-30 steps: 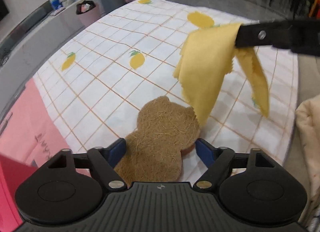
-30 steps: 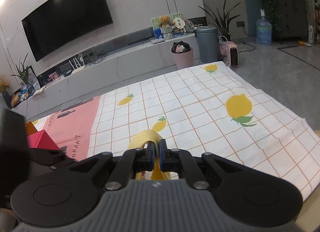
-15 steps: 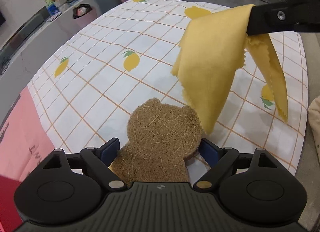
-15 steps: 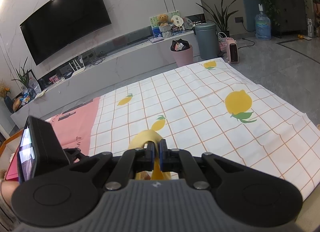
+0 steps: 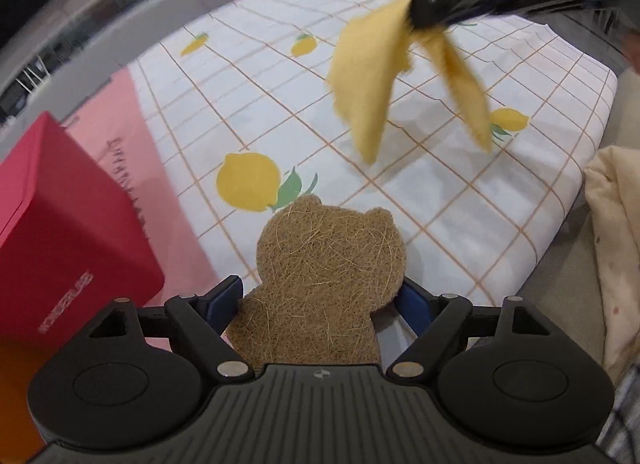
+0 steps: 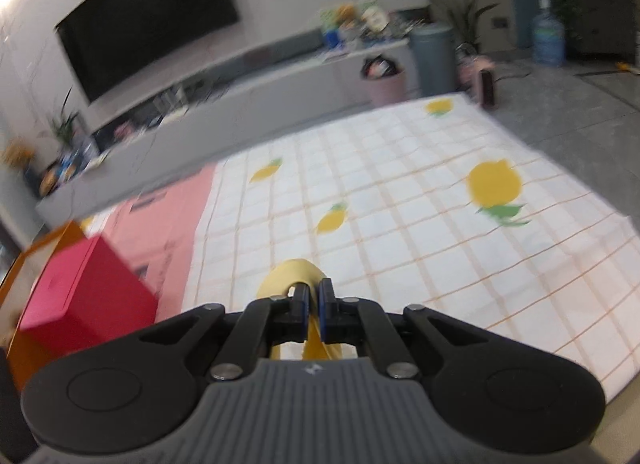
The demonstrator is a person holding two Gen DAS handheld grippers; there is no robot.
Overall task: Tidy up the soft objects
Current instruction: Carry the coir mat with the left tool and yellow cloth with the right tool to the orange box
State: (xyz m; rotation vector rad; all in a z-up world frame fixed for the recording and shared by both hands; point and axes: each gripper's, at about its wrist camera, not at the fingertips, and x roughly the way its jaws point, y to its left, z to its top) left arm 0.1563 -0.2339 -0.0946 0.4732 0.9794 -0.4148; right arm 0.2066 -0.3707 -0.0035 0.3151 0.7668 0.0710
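A red box is seen at the near left. The bear-shaped fibre pad is clamped by the left gripper above the lemon-print cloth. Farther right, the yellow cloth is pinched by the right gripper and hangs clear.

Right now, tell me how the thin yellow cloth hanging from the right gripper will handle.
The thin yellow cloth probably stays floppy: it droops in two loose flaps below the right gripper. It seems light, since a pinch at one fold carries it. It may swing or catch on the red box.
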